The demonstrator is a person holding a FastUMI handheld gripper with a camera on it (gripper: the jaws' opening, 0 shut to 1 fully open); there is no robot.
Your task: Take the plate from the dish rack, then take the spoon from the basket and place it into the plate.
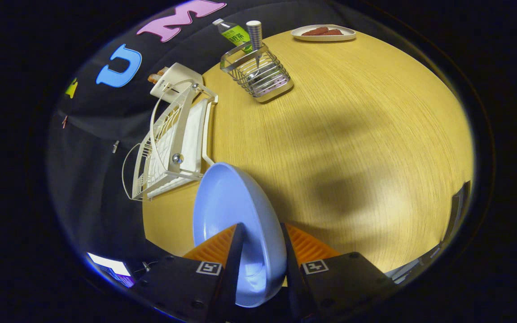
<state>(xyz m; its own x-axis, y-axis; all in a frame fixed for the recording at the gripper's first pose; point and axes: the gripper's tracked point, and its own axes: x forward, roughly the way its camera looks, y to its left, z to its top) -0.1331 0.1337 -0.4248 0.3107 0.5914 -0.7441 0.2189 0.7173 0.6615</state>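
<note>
A light blue plate (231, 211) stands on edge between my fingers, and my gripper (260, 233) is shut on its rim. It hangs above the wooden table (352, 134), just in front of the white wire dish rack (173, 139), which stands beyond and to the left of the fingers. Farther off sits a wire basket (258, 74) with a spoon (255, 38) upright in it, its striped handle sticking out above the basket's rim.
A green-labelled bottle (234, 33) lies behind the basket. A white plate with reddish food (323, 32) sits at the table's far side. A white box (175, 80) stands behind the rack. The table's edge runs close by the rack's left side.
</note>
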